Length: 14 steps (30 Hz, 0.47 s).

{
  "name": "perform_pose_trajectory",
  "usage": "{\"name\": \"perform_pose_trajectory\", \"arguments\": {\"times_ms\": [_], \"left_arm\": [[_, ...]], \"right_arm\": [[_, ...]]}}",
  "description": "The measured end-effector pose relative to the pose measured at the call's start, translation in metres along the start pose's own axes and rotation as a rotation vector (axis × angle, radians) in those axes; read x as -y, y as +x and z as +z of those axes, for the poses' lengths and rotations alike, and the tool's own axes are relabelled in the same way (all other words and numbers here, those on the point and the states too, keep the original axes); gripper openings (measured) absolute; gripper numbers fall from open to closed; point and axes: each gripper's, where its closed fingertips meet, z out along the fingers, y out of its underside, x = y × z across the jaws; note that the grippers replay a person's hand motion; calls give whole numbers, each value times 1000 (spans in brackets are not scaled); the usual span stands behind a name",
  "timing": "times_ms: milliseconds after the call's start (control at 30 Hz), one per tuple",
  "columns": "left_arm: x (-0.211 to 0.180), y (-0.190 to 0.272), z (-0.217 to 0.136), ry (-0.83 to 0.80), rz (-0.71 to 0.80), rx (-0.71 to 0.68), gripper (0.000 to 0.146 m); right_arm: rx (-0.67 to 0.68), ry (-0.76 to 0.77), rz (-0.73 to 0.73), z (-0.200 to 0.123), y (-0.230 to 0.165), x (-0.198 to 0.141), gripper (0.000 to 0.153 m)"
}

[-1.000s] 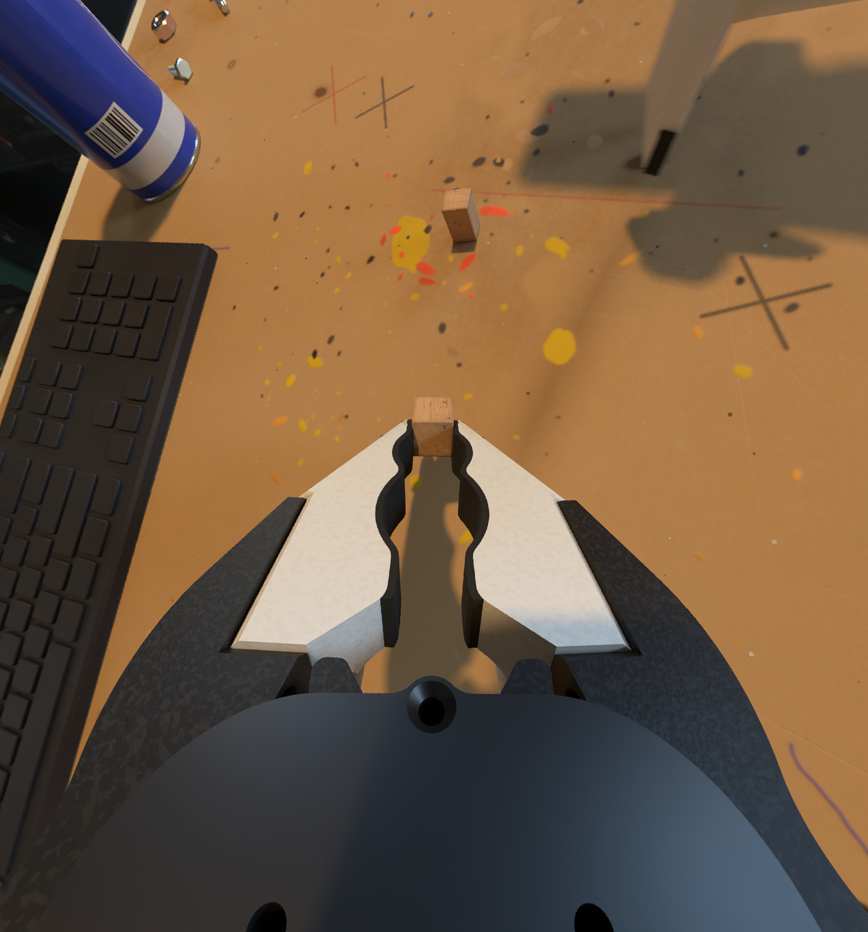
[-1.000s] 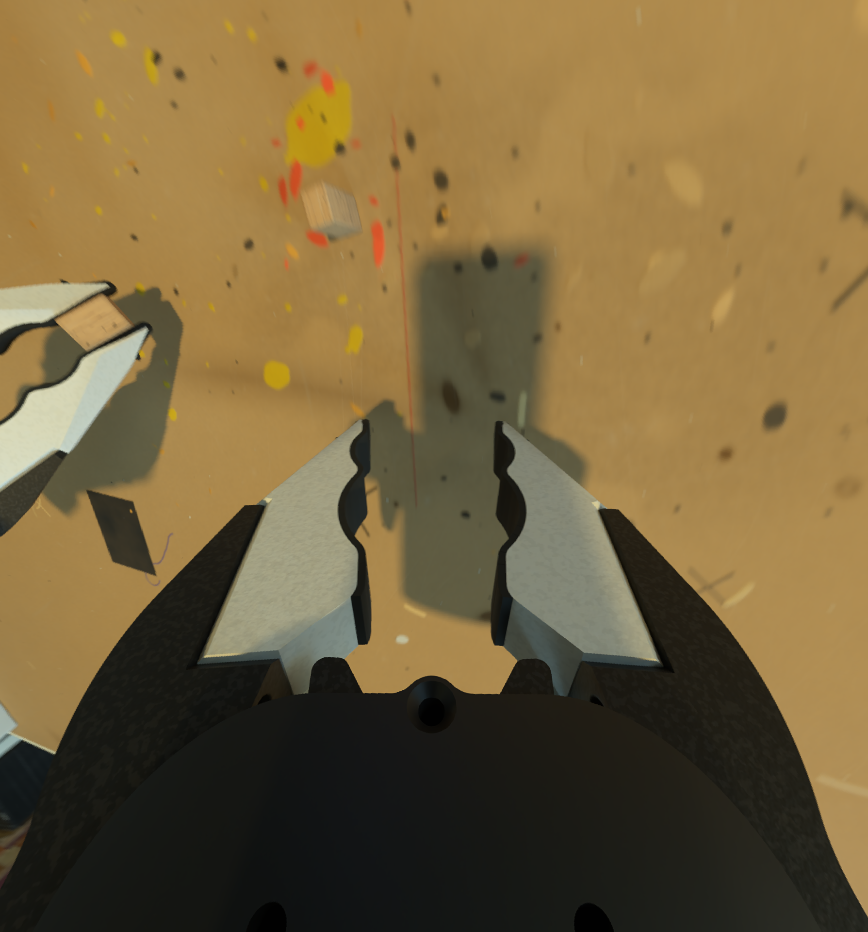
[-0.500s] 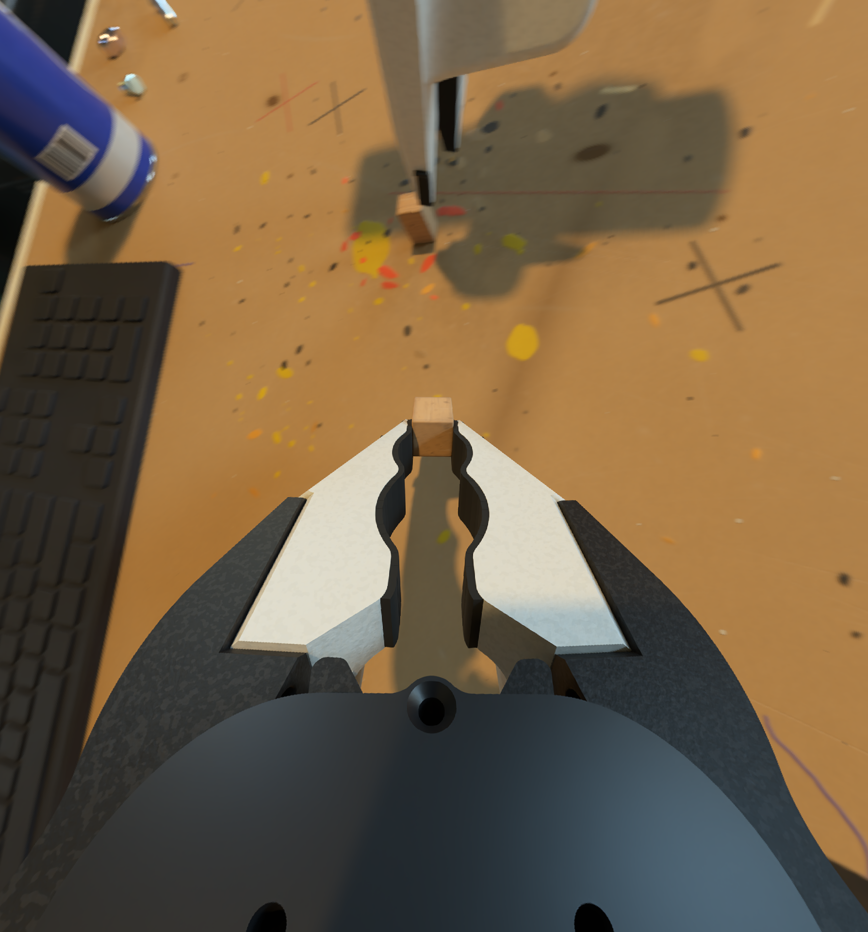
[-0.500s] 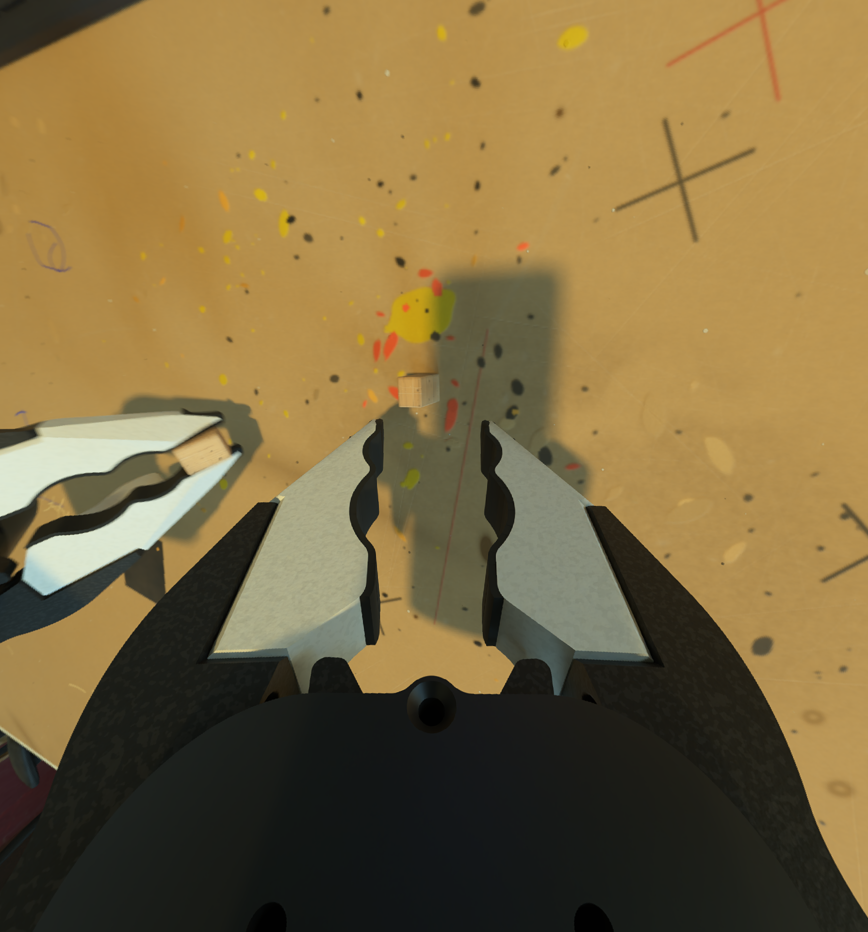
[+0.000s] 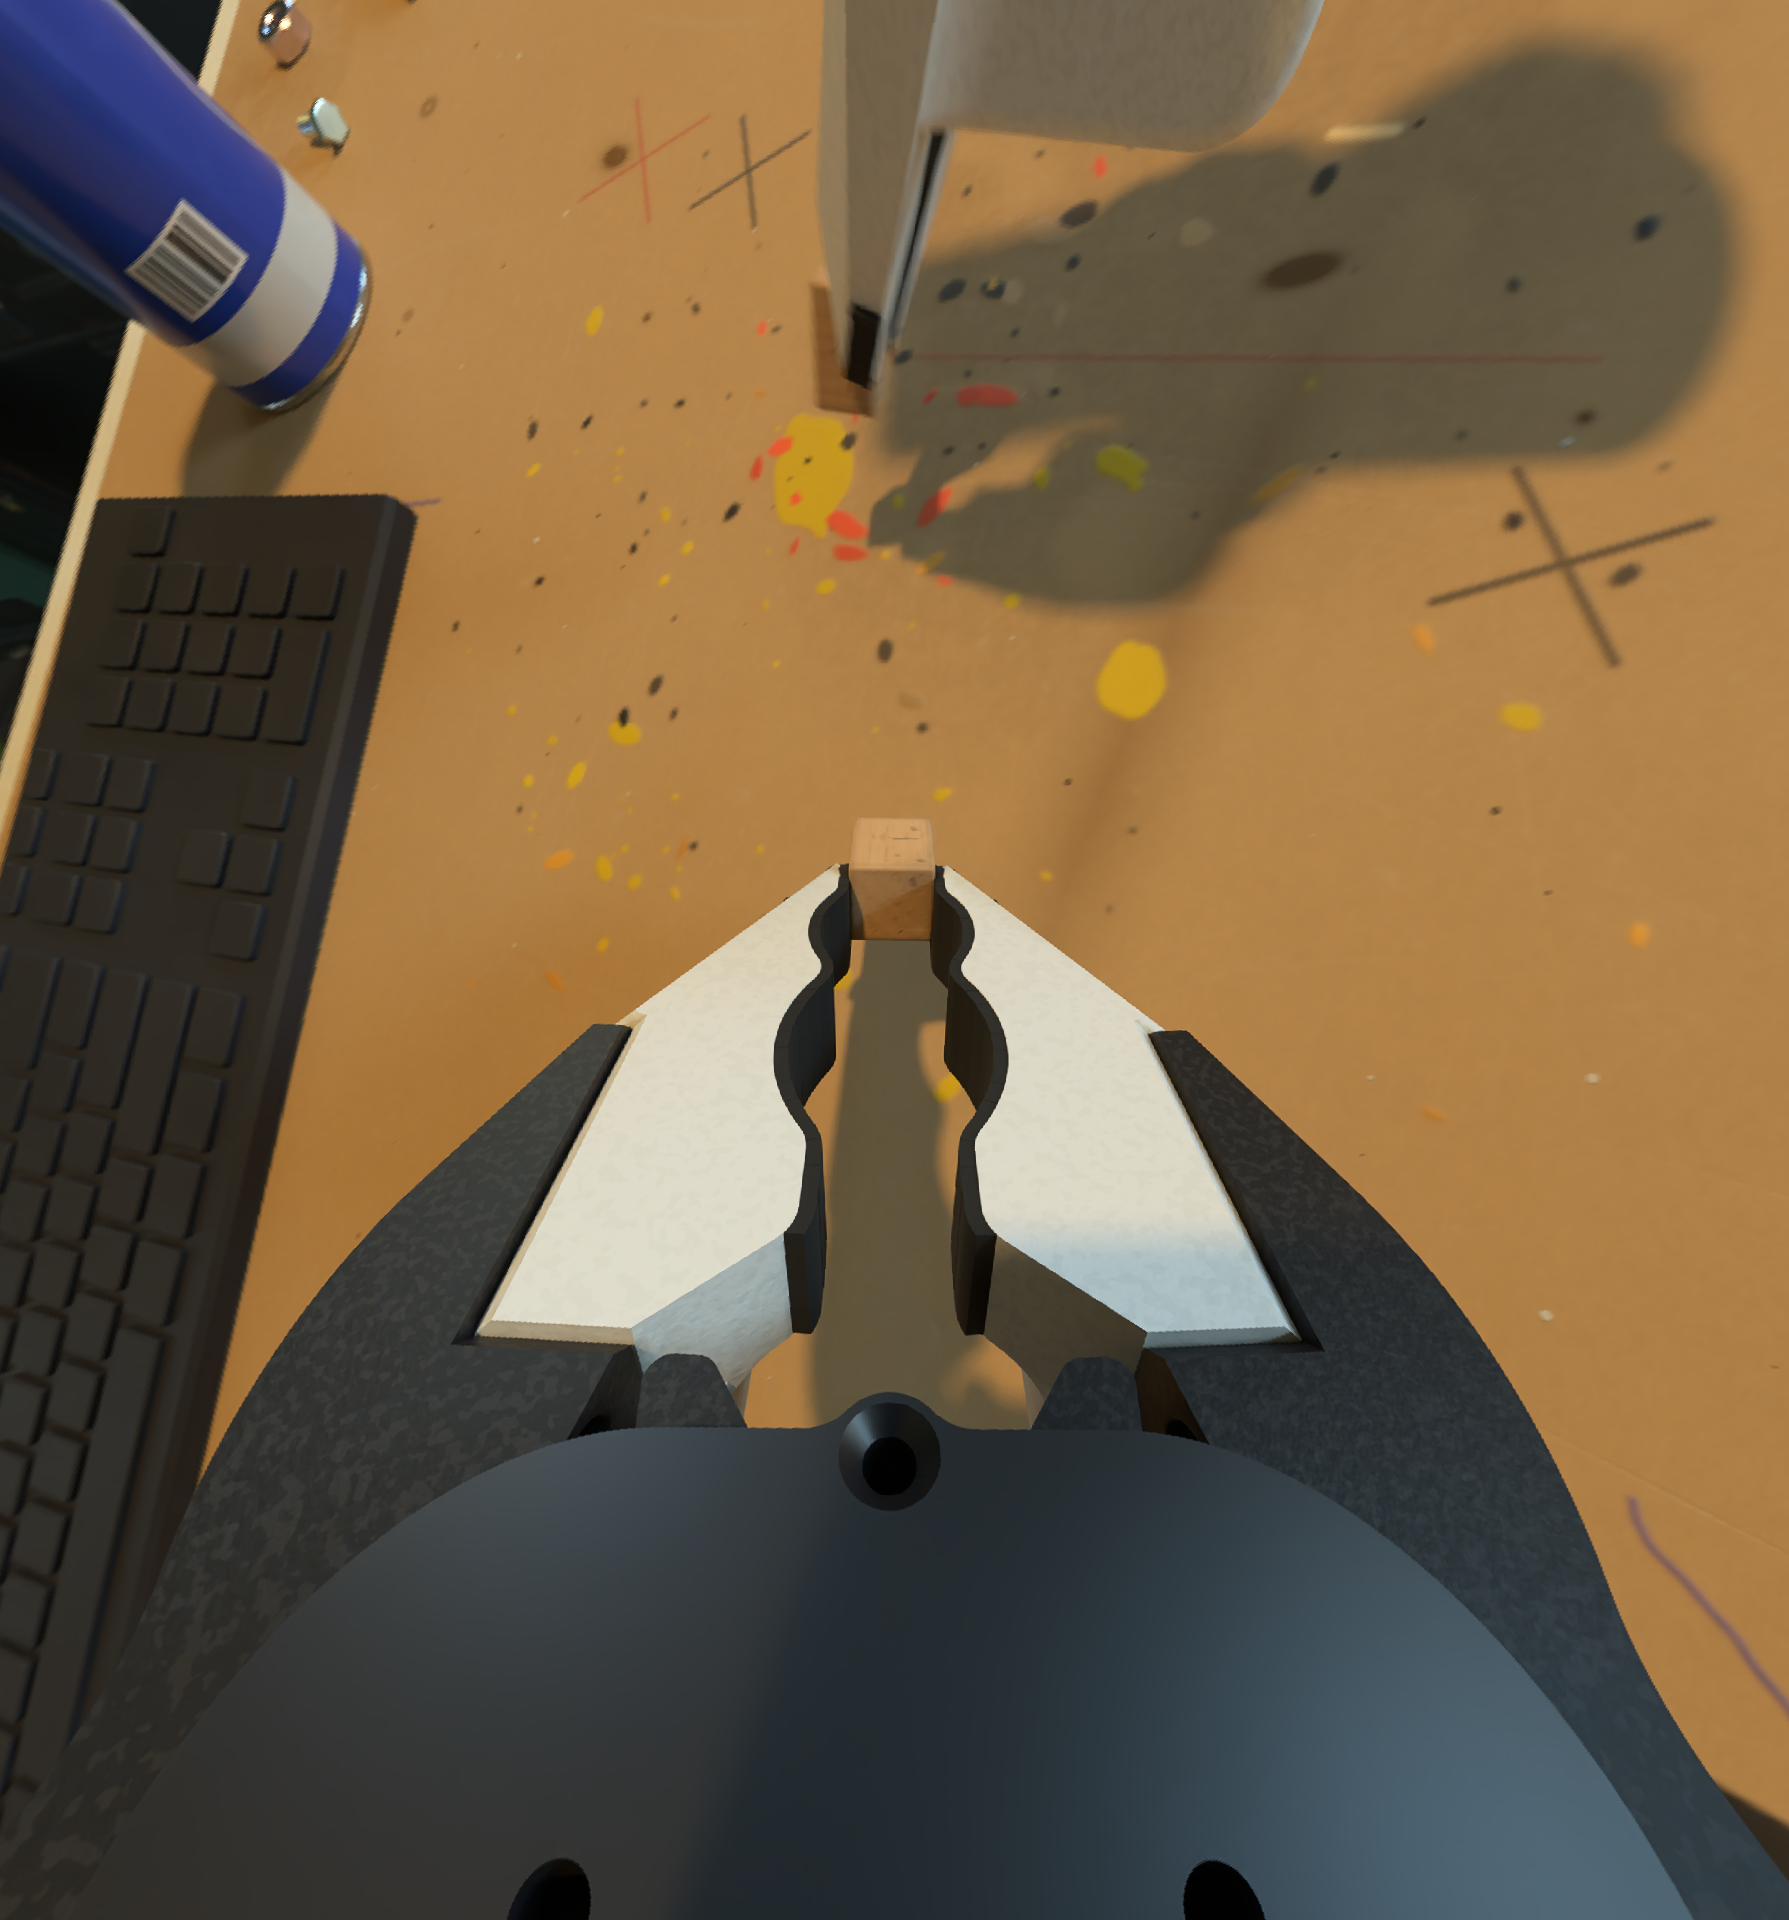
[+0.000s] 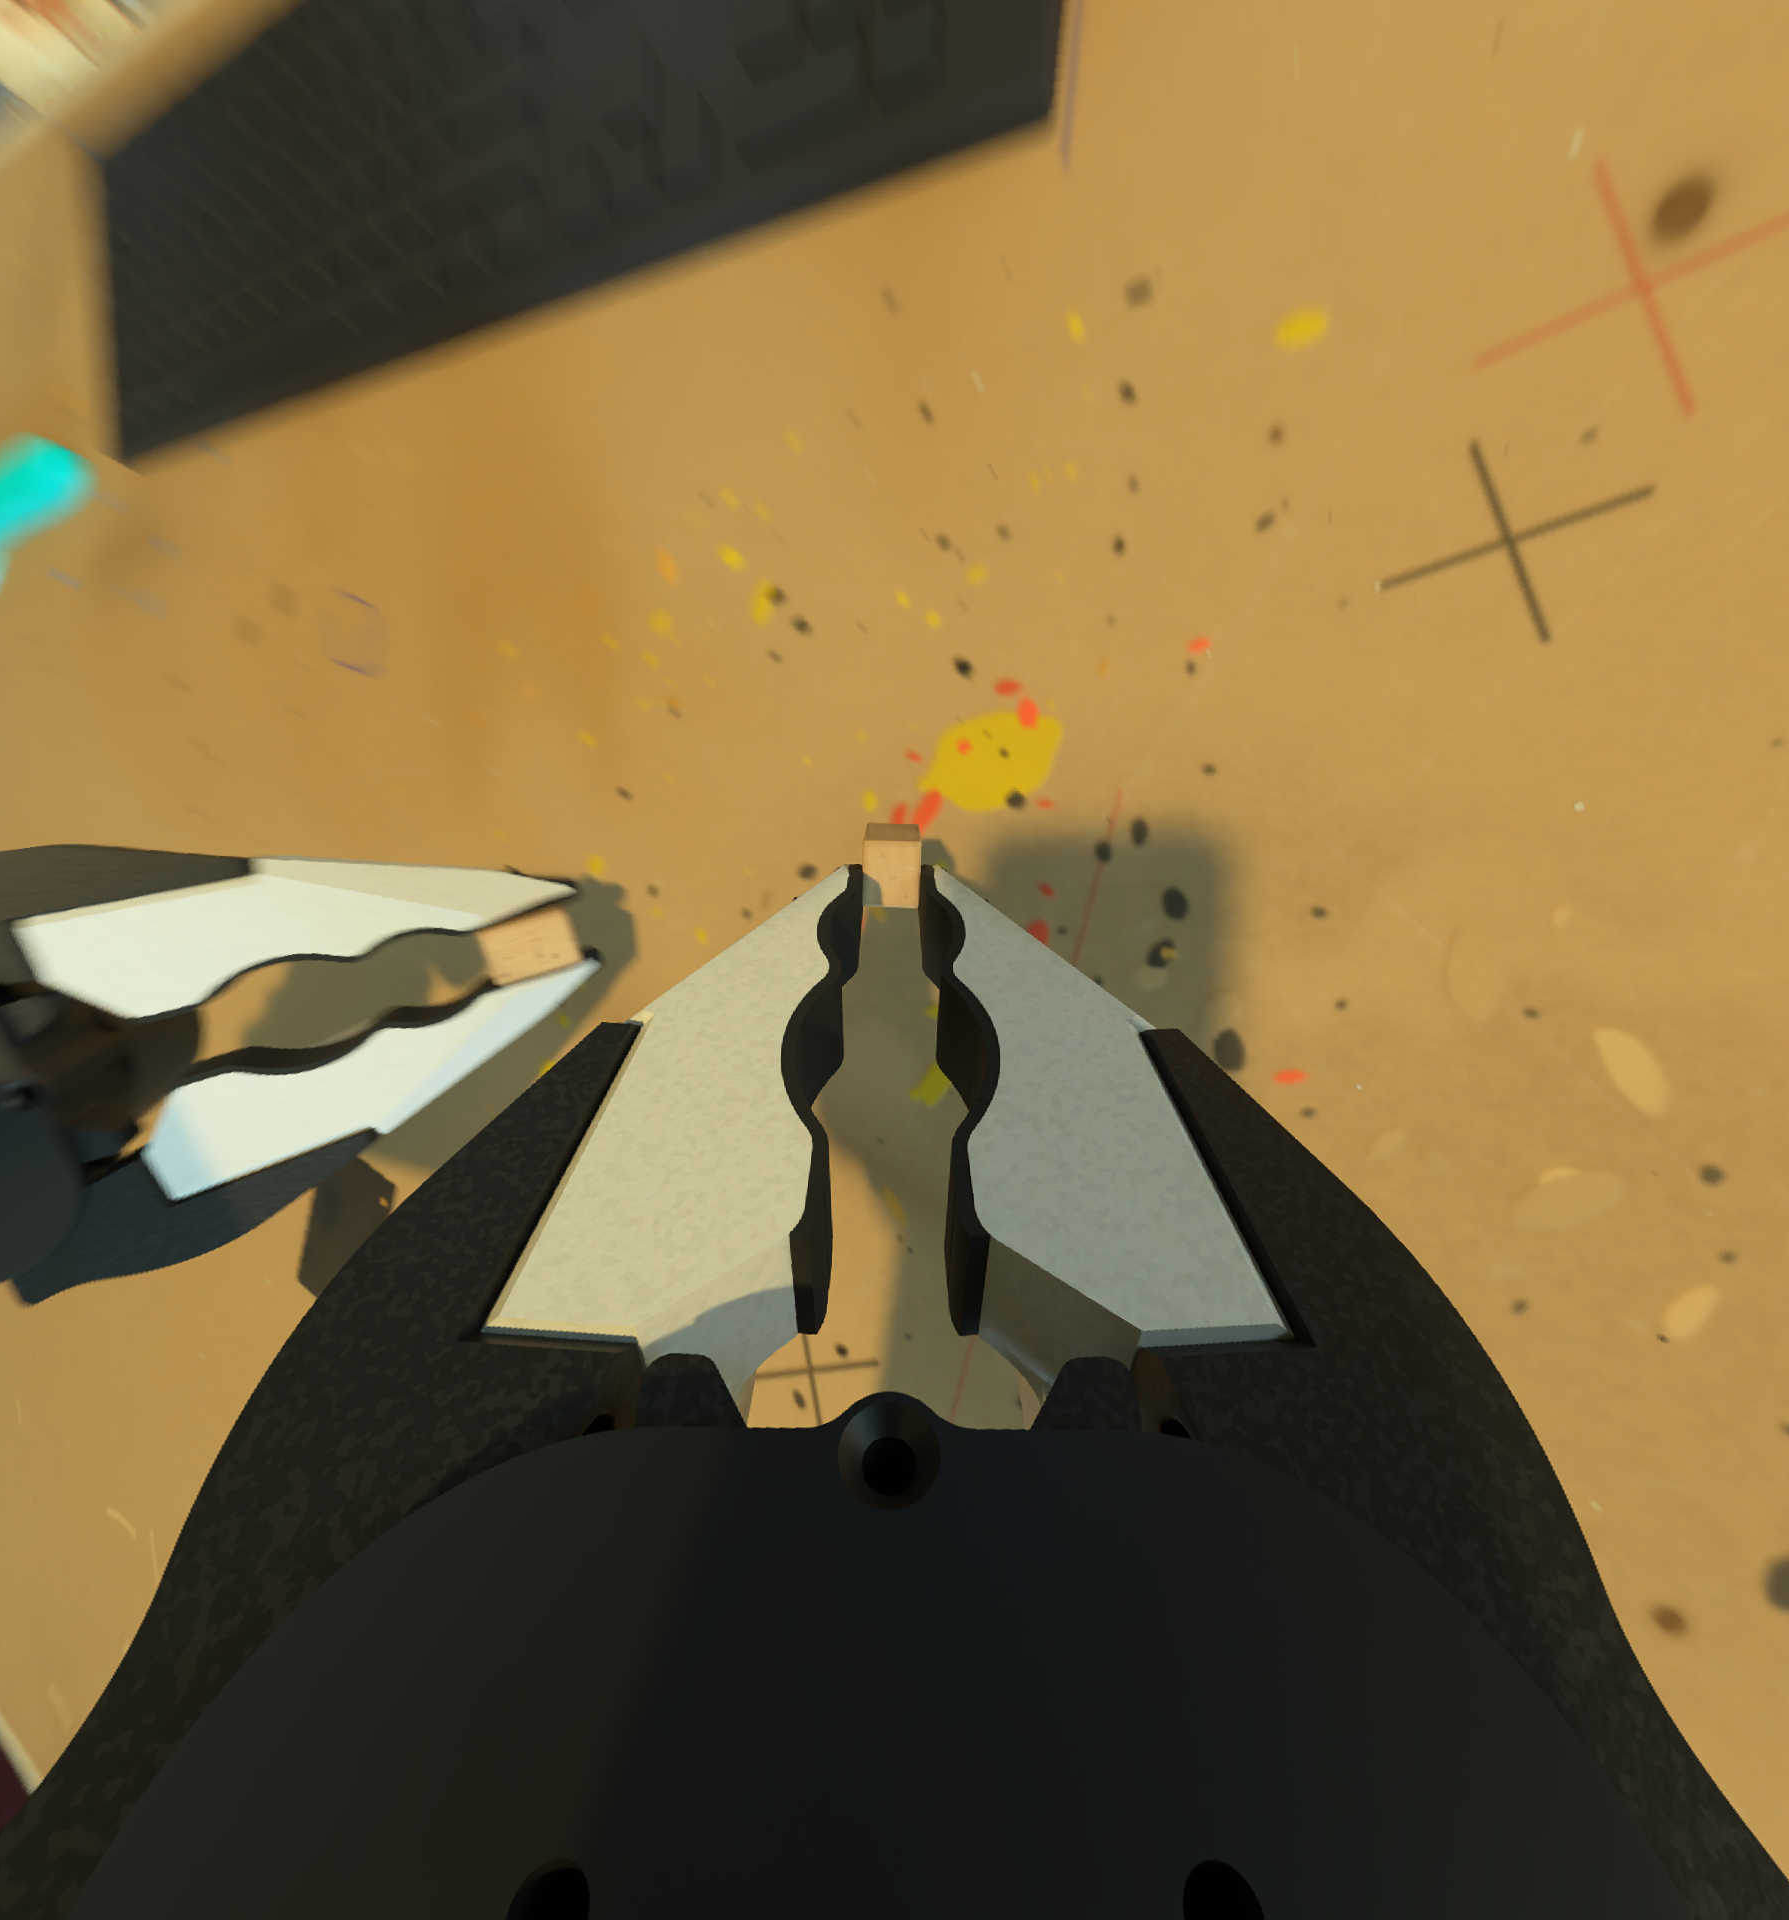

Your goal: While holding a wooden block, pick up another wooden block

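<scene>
Wooden block (image 5: 891,881) stays pinched in the left gripper (image 5: 891,904) mid-table; right gripper (image 6: 891,883) clamps second block (image 6: 891,871), apparently ready for lifting.

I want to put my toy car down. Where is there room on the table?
Room: the bare table right of the left gripper, below the black cross mark. Crowded: the keyboard and blue can fill the left edge, and the right gripper works by the yellow splotch.
</scene>
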Motion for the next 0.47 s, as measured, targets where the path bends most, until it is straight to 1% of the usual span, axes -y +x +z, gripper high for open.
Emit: {"name": "perform_pose_trajectory", "arguments": {"times_ms": [67, 167, 233, 300, 367, 467], "left_arm": [[4, 7, 1, 20, -13, -41, 14], [7, 13, 2, 46, -50, -103, 14], [7, 14, 2, 53, -67, -115, 14], [7, 14, 2, 52, -46, -108, 14], [9, 13, 2, 46, 52, -46, 14], [15, 21, 7, 60, 288, 56, 14]], "right_arm": [[80, 165, -28, -14, -9, 7, 10], [184, 357, -96, -36, -24, 10, 10], [249, 441, -139, -47, -32, 9, 10], [282, 493, -184, -55, -35, 8, 10], [273, 530, -234, -61, -33, 7, 10], [226, 568, -298, -66, -27, 8, 10]]}}
